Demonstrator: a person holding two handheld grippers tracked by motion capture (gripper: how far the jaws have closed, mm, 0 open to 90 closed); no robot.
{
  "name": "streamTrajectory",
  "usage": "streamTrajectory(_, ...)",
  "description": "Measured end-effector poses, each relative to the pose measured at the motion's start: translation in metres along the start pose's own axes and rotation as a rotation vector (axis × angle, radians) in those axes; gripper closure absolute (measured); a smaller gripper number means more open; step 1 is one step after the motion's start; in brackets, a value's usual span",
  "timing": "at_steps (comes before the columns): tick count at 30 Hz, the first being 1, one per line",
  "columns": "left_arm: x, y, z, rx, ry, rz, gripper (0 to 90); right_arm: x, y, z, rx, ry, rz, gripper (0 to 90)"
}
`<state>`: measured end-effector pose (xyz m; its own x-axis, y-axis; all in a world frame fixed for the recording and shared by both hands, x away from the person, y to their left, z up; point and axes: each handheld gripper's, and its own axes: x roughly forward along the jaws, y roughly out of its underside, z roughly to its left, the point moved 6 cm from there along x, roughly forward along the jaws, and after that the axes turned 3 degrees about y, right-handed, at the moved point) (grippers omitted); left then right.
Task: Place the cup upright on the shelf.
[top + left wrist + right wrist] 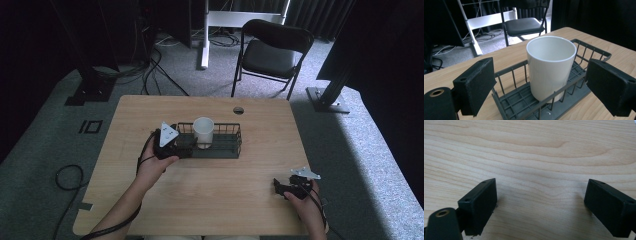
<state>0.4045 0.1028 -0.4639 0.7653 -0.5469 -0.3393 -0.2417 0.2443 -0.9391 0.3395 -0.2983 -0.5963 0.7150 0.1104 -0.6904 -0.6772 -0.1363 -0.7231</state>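
Jaws of both grippers gape: left gripper (539, 87) flanking the white cup (551, 66), right gripper (541, 207) over bare table (536, 152).

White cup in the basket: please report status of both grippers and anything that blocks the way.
Left gripper open, at basket end, jaws either side of white cup. Cup upright in wire basket. Basket wall between jaws and cup. Right gripper open over bare table.

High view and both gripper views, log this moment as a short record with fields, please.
surface: wooden table
basket: dark wire basket, mid-table
cup: white cup, upright inside the basket, looks empty
left tool: left gripper open at the basket's left end, jaws either side of the cup, not touching
right tool: right gripper open over bare wood near the table's right front
behind table: black folding chair
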Motion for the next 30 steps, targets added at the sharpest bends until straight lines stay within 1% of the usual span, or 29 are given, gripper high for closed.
streamTrajectory(2, -0.003, 0.003, -0.001, 0.003, -0.001, -0.003, 9.9, 0.0, 0.0, 0.0, 0.001, 0.0, 0.0, 10.8)
streamTrajectory(5, -0.007, 0.009, -0.002, -0.017, 0.007, -0.004, 9.9, 0.0, 0.0, 0.0, 0.0, 0.0, 0.0, 10.8)
streamTrajectory(8, -0.01, 0.017, -0.002, -0.023, 0.008, 0.003, 9.9, 0.0, 0.0, 0.0, 0.0, 0.0, 0.0, 10.9)
streamTrajectory(11, -0.01, 0.018, -0.001, -0.026, 0.004, 0.002, 9.9, 0.0, 0.0, 0.0, 0.0, 0.0, 0.0, 10.8)
streamTrajectory(12, -0.013, 0.028, 0.0, -0.033, -0.002, 0.008, 9.9, 0.0, 0.0, 0.0, 0.0, 0.0, 0.0, 10.9)
streamTrajectory(13, -0.013, 0.031, 0.0, -0.028, -0.001, 0.015, 9.9, 0.0, 0.0, 0.0, 0.0, 0.0, 0.0, 10.8)
streamTrajectory(17, -0.016, 0.042, 0.0, -0.032, -0.007, 0.03, 9.9, 0.0, 0.0, 0.0, -0.001, 0.0, 0.0, 10.8)
streamTrajectory(21, -0.02, 0.052, 0.002, -0.033, -0.028, 0.043, 9.9, 0.0, 0.0, 0.0, -0.001, 0.0, 0.0, 10.9)
streamTrajectory(23, -0.022, 0.058, 0.002, -0.044, -0.023, 0.054, 9.9, 0.0, 0.0, 0.0, -0.001, 0.0, 0.0, 10.9)
streamTrajectory(30, -0.026, 0.08, 0.007, -0.069, -0.033, 0.1, 9.9, 0.0, 0.0, 0.0, 0.0, 0.0, 0.0, 10.9)
